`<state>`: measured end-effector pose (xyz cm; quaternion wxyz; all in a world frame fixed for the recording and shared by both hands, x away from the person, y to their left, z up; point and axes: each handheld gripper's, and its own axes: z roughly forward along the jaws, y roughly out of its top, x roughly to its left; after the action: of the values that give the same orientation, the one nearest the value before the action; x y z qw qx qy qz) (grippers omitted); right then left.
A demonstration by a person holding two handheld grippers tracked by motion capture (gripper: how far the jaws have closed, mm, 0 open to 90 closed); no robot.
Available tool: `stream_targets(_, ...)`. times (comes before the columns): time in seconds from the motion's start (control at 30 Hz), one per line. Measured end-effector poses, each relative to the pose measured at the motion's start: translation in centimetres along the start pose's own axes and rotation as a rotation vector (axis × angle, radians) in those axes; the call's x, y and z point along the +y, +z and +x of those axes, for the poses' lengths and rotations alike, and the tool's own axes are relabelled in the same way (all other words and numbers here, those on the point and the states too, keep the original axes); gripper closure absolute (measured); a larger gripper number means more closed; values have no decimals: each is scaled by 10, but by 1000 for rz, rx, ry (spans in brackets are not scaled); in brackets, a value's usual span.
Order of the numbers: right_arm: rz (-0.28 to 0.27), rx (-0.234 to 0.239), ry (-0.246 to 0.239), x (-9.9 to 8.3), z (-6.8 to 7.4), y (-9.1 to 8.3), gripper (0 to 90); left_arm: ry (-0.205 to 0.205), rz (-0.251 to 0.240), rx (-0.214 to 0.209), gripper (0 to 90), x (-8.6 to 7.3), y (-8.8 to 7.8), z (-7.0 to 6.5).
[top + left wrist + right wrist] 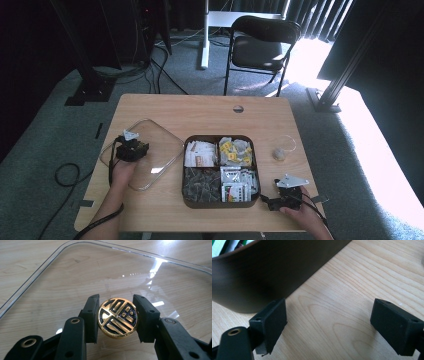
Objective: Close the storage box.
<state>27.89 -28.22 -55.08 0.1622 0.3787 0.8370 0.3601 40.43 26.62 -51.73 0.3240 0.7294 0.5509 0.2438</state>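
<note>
Left gripper is sitting over the clear lid, which is lying flat on the worktop to the left of the tray. In the left gripper view its two black jaws are pinching a round gold-and-black knob from either side, pads pressing against its rim. The knob is showing a raised geometric pattern on its face and is standing on the transparent lid, with the wood grain showing through the plastic beneath it. The lid's rounded edge is curving across the top and left of that view.

In the high view the left gripper is resting above the middle of the lid, the person's left hand and forearm coming in from the bottom edge.

Right gripper is holding its jaws spread wide, with bare wood between them and nothing gripped. In the right gripper view the dark brown wall of the tray is lying just beyond the left jaw; whether the jaw is touching it, I cannot tell. In the high view the right gripper is sitting on the worktop just beside the tray's near right corner.

The tray is sitting near the middle of the worktop, open, divided into four compartments holding packets: white ones, yellow ones, dark ones, and white-and-green ones. A small round greyish object is lying on the worktop to the right of the tray, apart from it.
</note>
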Motion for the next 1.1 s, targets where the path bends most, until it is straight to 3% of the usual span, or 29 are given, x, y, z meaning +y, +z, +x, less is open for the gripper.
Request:
stream_targets(0.17, 0, 0, 0, 0, 0, 0, 132, 5, -17, 4, 592, 7, -13, 1)
stream_targets(0.3, 0, 0, 0, 0, 0, 0, 131, -18, -44, 7, 593, 14, -25, 3)
stream_targets(0.4, 0, 0, 0, 0, 0, 0, 131, -4, -51, -6, 593, 21, -33, 2)
stream_targets(0.57, 0, 0, 0, 0, 0, 0, 132, 16, -60, -56, 592, 30, -43, -1)
stream_targets(1.1, 0, 0, 0, 0, 0, 0, 131, 118, -97, -196, 592, 41, -55, -35)
